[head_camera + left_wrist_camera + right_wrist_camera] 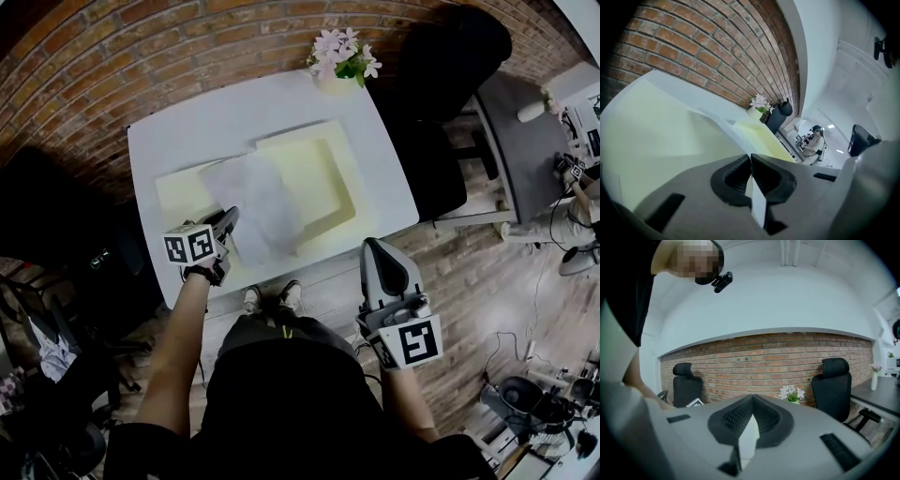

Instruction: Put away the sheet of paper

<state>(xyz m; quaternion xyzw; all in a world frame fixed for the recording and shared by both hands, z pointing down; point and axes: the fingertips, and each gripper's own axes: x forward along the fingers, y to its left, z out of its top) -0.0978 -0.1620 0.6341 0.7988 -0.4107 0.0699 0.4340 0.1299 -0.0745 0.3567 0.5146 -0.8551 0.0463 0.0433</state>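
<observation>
The sheet of paper (pixel 258 206), white and slightly crumpled, lies on the white table (pixel 187 131) across two pale yellow pieces: its right part rests in a shallow pale yellow box (pixel 342 178) and its left part on a flat pale yellow lid (pixel 178 192) just beside it. The left gripper (pixel 230 217) reaches in from the table's near edge, its tip at the sheet's left edge. In the left gripper view its jaws (pixel 751 161) are pressed together above the pale surface, and the frames do not settle whether they pinch the paper's edge. The right gripper (pixel 375 248) is held off the near right corner of the table, apart from the sheet and the box. Its jaws (pixel 752 401) are also closed on each other, with nothing between them. A small pot of pink and white flowers (pixel 344 54) stands at the table's far edge before the brick wall (pixel 112 56), and a black office chair (pixel 834 380) sits to the right of the table.
</observation>
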